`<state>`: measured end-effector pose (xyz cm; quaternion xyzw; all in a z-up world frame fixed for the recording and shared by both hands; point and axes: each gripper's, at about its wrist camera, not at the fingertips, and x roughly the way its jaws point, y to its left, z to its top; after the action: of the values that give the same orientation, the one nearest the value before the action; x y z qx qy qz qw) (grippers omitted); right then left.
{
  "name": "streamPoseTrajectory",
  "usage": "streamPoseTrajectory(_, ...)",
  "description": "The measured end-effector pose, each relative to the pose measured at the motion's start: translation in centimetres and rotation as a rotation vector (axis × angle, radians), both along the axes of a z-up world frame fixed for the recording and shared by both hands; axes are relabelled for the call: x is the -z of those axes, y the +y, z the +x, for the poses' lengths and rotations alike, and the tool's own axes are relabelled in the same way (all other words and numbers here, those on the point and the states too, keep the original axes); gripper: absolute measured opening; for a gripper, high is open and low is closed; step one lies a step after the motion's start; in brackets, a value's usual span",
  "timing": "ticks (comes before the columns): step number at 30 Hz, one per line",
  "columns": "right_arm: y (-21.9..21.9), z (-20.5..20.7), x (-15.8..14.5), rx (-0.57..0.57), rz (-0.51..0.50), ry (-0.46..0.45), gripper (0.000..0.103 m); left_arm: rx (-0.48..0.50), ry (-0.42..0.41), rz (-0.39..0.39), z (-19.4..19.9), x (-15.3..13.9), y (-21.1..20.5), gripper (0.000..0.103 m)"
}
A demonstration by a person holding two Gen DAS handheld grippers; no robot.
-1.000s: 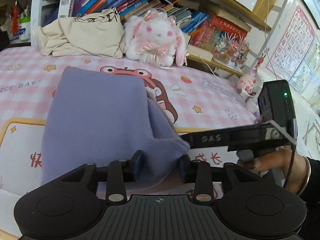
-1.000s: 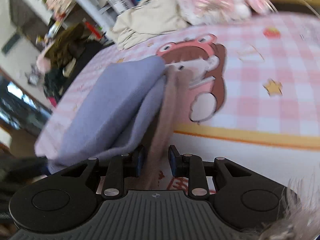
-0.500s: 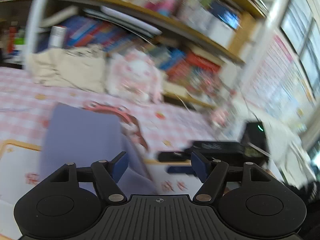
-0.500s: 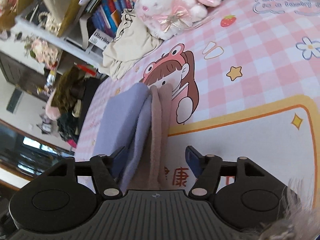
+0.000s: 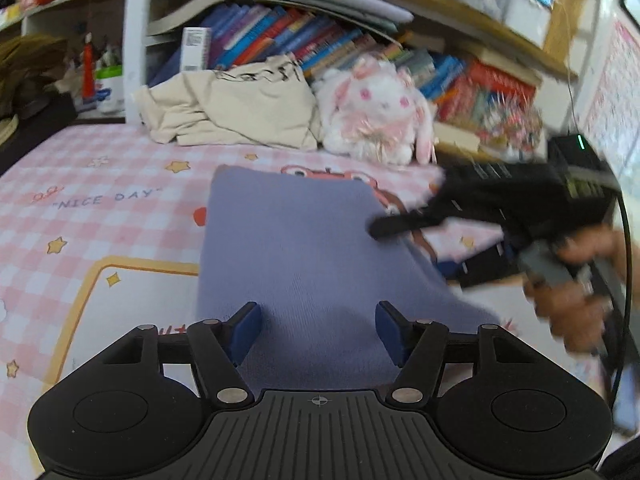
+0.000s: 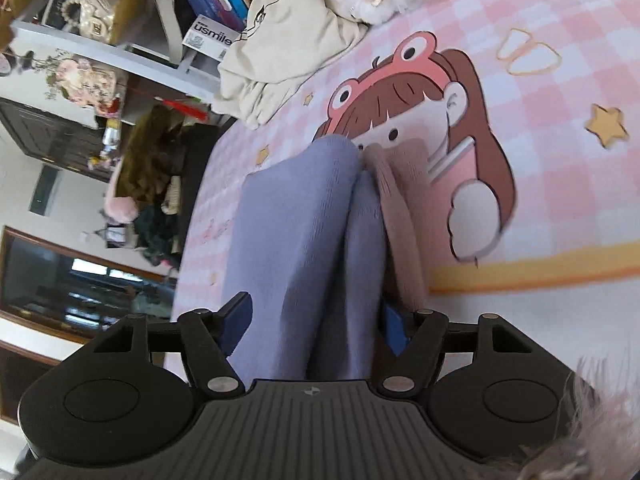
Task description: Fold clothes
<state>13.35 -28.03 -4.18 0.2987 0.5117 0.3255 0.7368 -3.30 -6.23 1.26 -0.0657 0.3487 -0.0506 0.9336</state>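
Observation:
A folded lavender garment (image 5: pixel 296 248) lies on the pink checked bed sheet (image 5: pixel 100 184). My left gripper (image 5: pixel 318 330) is open just above its near edge, touching nothing. In the right wrist view the same garment (image 6: pixel 288 232) shows stacked lavender layers with a dusty pink layer (image 6: pixel 400 220) at its right side. My right gripper (image 6: pixel 314 326) is open, its jaws standing either side of the folded layers. The right gripper also shows in the left wrist view (image 5: pixel 500 208), held by a hand at the garment's right edge.
A crumpled cream garment (image 5: pixel 240 104) and a white and pink plush rabbit (image 5: pixel 376 116) lie at the far edge of the bed. Bookshelves (image 5: pixel 320 40) stand behind them. Dark furniture and clutter (image 6: pixel 152 168) stand beside the bed's left side.
Both grippers have opened and let go of the lavender garment, which now lies flat. The left gripper lifted and settled back over the near edge; the right has moved closer in.

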Motion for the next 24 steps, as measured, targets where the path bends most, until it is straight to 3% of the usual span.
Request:
streamPoseTrajectory(1, 0.5, -0.2, -0.3, 0.001, -0.033, -0.040, 0.048, 0.011, 0.004, 0.016, -0.1, 0.2, -0.2, 0.062)
streamPoseTrajectory(2, 1.0, -0.6, -0.9, -0.020, -0.078, -0.115, 0.028, 0.021, 0.007, 0.027, -0.1, 0.3, -0.4, 0.062)
streamPoseTrajectory(3, 1.6, -1.1, -1.6, -0.050, -0.124, -0.200, 0.019, 0.032, 0.007, 0.039, -0.2, 0.3, -0.5, 0.062)
streamPoseTrajectory(7, 3.7, -6.8, -5.1, -0.213, -0.305, -0.759, 0.018, 0.051, 0.013, 0.038, -0.2, 0.3, -0.6, 0.063)
streamPoseTrajectory(9, 5.1, -8.2, -4.6, -0.250, -0.457, -0.880, 0.018, 0.059, 0.013, 0.034, -0.1, 0.4, -0.6, 0.065)
streamPoseTrajectory(11, 5.8, -6.5, -3.0, -0.254, -0.557, -0.755, 0.022, 0.081, 0.014, 0.049, 0.0, 0.3, -0.9, 0.065)
streamPoseTrajectory(12, 5.5, -5.6, -2.4, -0.221, -0.549, -0.678, 0.031, 0.094, 0.014, 0.061, 0.0, 0.2, -1.2, 0.068)
streamPoseTrajectory(15, 3.5, -3.5, -1.8, -0.115, -0.444, -0.503, 0.047, 0.105, 0.023, 0.092, 0.0, -0.2, -1.6, 0.068)
streamPoseTrajectory(18, 1.2, -2.4, -1.8, -0.067, -0.297, -0.353, 0.053, 0.104, -0.002, 0.072, -0.5, -1.1, -1.2, 0.068)
streamPoseTrajectory(21, -1.0, -2.5, -1.6, -0.037, -0.168, -0.216, 0.054, 0.090, -0.044, 0.046, -1.1, -2.2, -0.5, 0.068)
streamPoseTrajectory(24, -1.8, -3.4, -1.3, -0.022, -0.102, -0.132, 0.053, 0.071, -0.066, 0.009, -1.1, -2.6, 0.2, 0.068)
